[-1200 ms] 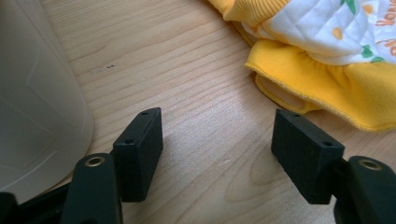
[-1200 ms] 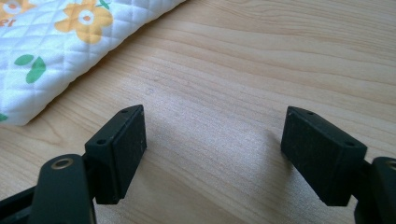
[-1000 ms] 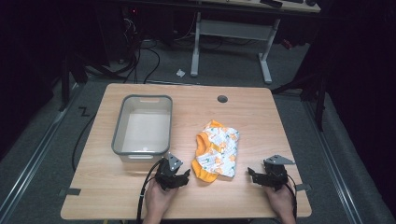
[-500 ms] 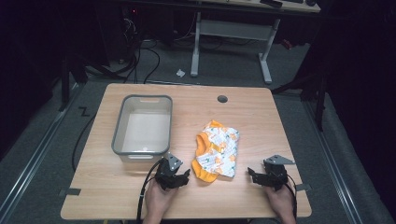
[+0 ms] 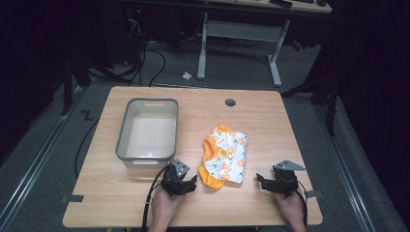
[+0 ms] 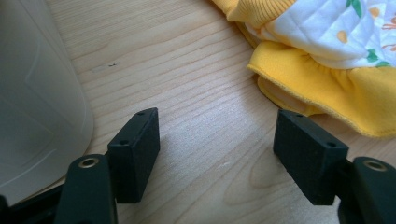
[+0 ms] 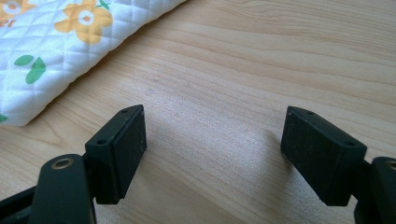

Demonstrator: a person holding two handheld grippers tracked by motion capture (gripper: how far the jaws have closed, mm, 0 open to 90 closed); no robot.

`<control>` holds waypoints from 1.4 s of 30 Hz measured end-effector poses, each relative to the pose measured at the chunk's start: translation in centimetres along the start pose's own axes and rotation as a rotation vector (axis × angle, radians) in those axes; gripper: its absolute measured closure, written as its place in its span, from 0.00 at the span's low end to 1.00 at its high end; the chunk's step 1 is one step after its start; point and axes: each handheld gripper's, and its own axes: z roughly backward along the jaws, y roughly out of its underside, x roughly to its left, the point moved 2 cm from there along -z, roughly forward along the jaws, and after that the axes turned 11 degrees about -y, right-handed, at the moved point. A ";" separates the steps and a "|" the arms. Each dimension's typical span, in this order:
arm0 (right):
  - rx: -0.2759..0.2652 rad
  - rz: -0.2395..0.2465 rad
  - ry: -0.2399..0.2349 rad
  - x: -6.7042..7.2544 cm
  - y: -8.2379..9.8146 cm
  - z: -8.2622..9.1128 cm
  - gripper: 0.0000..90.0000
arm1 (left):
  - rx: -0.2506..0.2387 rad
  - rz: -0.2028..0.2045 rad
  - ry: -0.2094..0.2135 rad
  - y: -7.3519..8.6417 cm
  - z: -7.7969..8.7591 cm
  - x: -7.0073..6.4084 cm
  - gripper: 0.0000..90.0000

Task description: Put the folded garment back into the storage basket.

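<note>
A folded piece of cloth point(image 5: 224, 155) lies on the pale wood-grain counter point(image 5: 261, 121), right of its middle and toward the near edge. Its upper face is white quilted fabric stitched in small diamonds and printed with orange flowers and green leaves; underneath shows a plain orange-yellow layer with a ribbed band and a gathered, ruffled hem that spills out along the left and near sides. To its left, well apart, stands a rectangular tub point(image 5: 147, 128) of frosted, translucent plastic with rounded corners and a grey rim. The left claw point(image 5: 185, 184) rests low at the near edge between the tub and the cloth; its blocky matt black jaws stand wide apart, having just opened a little further, with bare wood between them. In the left gripper view the ruffled orange hem point(image 6: 322, 88) lies just beyond the tip of the jaw at the right of that view, close to it but apart, and the tub's smooth curved wall point(image 6: 37, 102) rises just beside the other jaw. The right claw point(image 5: 269, 182) sits near the cloth's right near corner, jaws likewise spread wide over bare wood; in the right gripper view the quilted white edge point(image 7: 60, 46) lies ahead and to the left, clear of both jaws.
</note>
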 end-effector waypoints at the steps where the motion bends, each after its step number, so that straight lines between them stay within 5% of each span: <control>1: -0.001 0.000 0.001 0.0 0.0 0.0 0.25 | 0.000 0.000 0.000 0.0 0.0 0.0 0.34; 15: 0.000 0.000 0.001 0.0 0.0 0.0 0.25 | 0.019 0.001 0.023 -0.4 0.2 -0.6 0.32; 42: -0.001 0.001 0.001 0.0 0.0 0.0 0.25 | -0.049 -0.027 0.124 -3.4 2.1 -2.1 0.30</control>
